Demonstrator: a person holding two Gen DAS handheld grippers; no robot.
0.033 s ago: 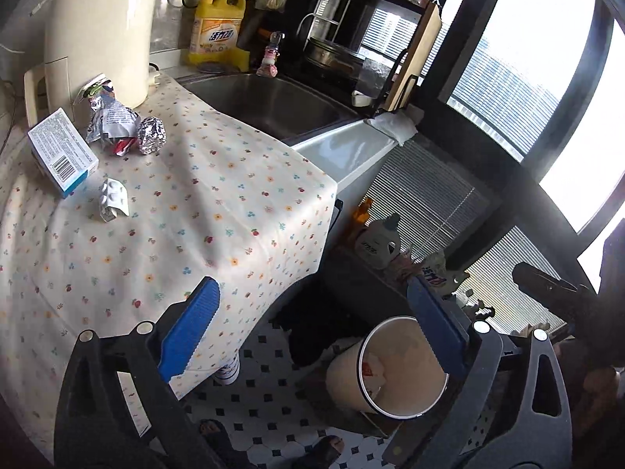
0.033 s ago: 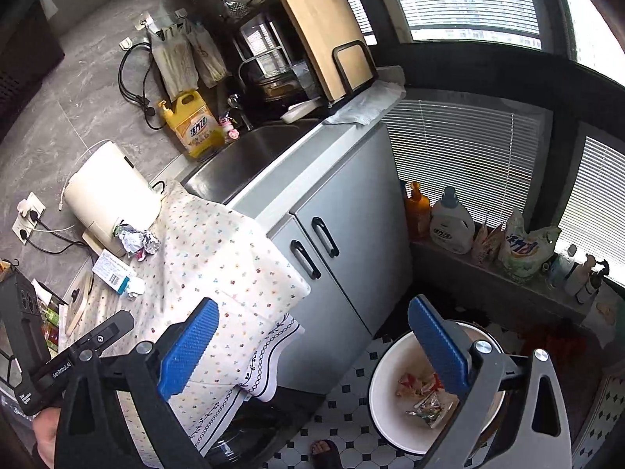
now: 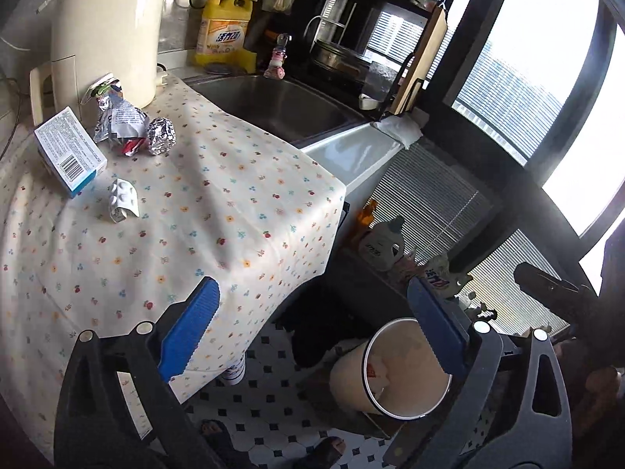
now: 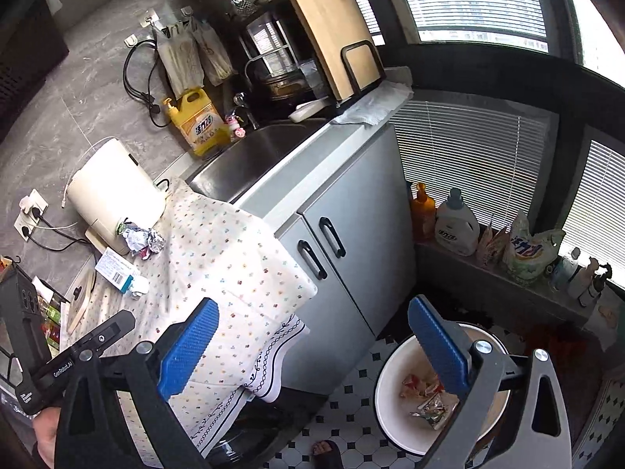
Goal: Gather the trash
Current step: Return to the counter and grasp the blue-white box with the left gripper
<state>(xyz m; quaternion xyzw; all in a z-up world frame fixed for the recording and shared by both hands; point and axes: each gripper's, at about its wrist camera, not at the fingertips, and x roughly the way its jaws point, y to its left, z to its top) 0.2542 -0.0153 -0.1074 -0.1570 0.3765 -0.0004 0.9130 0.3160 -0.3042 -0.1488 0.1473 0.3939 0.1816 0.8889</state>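
On the flower-print cloth (image 3: 234, 211) covering the counter, four pieces of trash lie grouped toward ten o'clock in the left wrist view: a small white box with a barcode (image 3: 70, 152), a crumpled silver wrapper (image 3: 119, 121), a foil ball (image 3: 161, 136) touching that wrapper's right edge, and a white blister pack (image 3: 124, 200) lying apart from them, nearer the camera. A cream kettle (image 3: 105, 35) stands just behind the wrapper, and the steel sink (image 3: 281, 105) opens at twelve o'clock past the cloth's far edge. The left gripper (image 3: 312, 336) hangs beyond the cloth's near corner with its blue pads spread wide and nothing between them; its right finger crosses in front of the white bin (image 3: 390, 383), which stands on the tiled floor (image 3: 273, 414) at five o'clock. The right gripper (image 4: 312, 344) is likewise spread wide and empty, its right pad overlapping the bin's rim in the right wrist view, where the bin (image 4: 394, 394) sits at five o'clock and holds several wrappers (image 4: 425, 398) on its bottom. In that same view the remaining trash lies at nine o'clock on the cloth, well apart from the bin, and a grey cabinet (image 4: 351, 242) with two black handles stands between them. Bare toes (image 4: 326, 449) show on the tiles at six o'clock.
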